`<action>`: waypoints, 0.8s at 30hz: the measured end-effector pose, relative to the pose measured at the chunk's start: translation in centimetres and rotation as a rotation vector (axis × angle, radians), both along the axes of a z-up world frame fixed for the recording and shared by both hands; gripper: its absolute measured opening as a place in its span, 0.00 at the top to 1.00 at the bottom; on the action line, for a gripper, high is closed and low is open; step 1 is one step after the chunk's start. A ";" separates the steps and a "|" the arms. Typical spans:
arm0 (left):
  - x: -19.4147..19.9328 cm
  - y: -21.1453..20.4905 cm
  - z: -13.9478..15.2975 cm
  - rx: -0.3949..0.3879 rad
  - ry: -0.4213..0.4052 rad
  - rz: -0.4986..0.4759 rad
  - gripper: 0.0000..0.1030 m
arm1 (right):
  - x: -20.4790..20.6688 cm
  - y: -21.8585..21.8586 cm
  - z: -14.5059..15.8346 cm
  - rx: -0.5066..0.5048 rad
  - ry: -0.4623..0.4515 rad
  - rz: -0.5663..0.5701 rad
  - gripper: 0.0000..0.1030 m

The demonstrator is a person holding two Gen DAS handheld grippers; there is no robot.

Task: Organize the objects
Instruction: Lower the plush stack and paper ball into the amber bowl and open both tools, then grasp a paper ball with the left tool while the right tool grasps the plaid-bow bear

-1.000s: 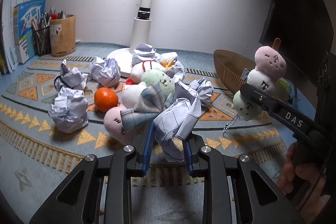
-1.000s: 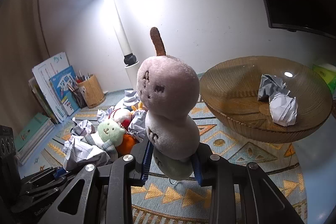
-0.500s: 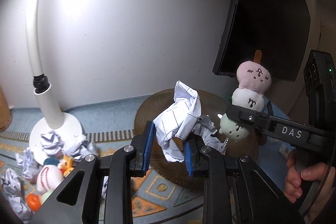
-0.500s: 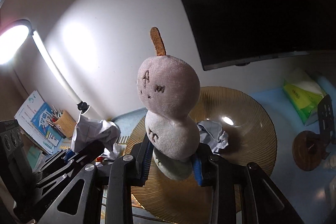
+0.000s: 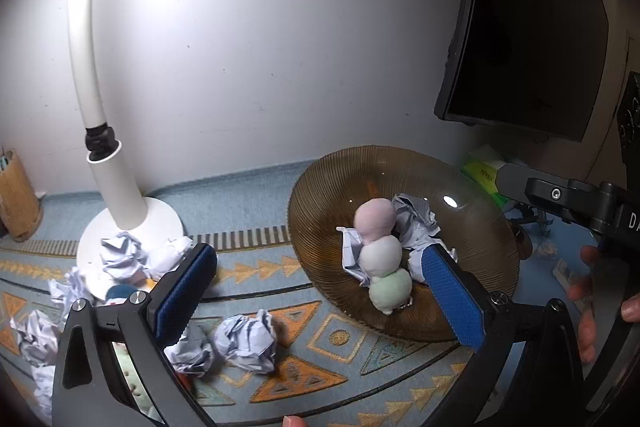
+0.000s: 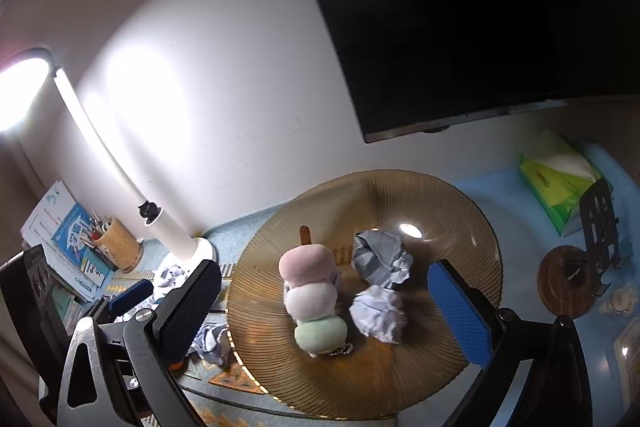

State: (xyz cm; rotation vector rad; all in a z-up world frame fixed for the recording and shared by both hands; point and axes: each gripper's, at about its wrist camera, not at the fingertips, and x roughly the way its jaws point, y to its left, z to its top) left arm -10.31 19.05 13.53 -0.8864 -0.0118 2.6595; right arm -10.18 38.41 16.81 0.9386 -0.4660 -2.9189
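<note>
Both loads had left the claws since half a second before: the crumpled paper ball (image 5: 352, 255) that the left gripper (image 5: 320, 287) had carried and the three-ball dango plush (image 6: 312, 303) that the right gripper (image 6: 324, 311) had pinched now lay in the ribbed amber glass bowl (image 6: 452, 211). Each gripper hung over the near rim of the bowl with its blue-padded fingers spread wide and nothing between them.

In the left wrist view, two loose paper balls (image 5: 246, 339) lay on the patterned table mat (image 5: 320, 379) just under the left finger, outside the bowl. Beyond them the plush lay flat, green ball nearest, white in the middle, pink farthest, resting partly on the dropped paper and touching the older paper wads (image 5: 414, 215) to its right. The right gripper's black body entered from the right edge, the person's fingers (image 5: 588, 291) wrapped around its handle.

In the right wrist view the plush's brown stick (image 6: 305, 235) pointed away toward the wall. Farther left stood the white desk lamp (image 6: 172, 231) and a wooden pen holder (image 6: 120, 243); a green tissue pack (image 6: 560, 183) lay off to the right, below the dark monitor (image 6: 480, 19).
</note>
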 end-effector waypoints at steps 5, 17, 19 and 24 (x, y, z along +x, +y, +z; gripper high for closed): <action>2.5 -6.7 3.0 -0.051 0.041 0.103 0.00 | 1.3 -6.1 0.3 -0.001 0.011 0.087 0.00; 8.1 -24.2 -7.9 -0.098 -0.155 0.355 0.01 | 2.9 -21.7 -10.7 -0.114 -0.119 0.332 0.00; 7.9 -24.4 -10.1 -0.070 -0.183 0.356 0.01 | 2.3 -22.6 -12.1 -0.169 -0.131 0.320 0.00; 7.3 -24.1 -13.1 -0.032 -0.218 0.338 0.01 | 1.7 -22.9 -13.9 -0.262 -0.098 0.282 0.00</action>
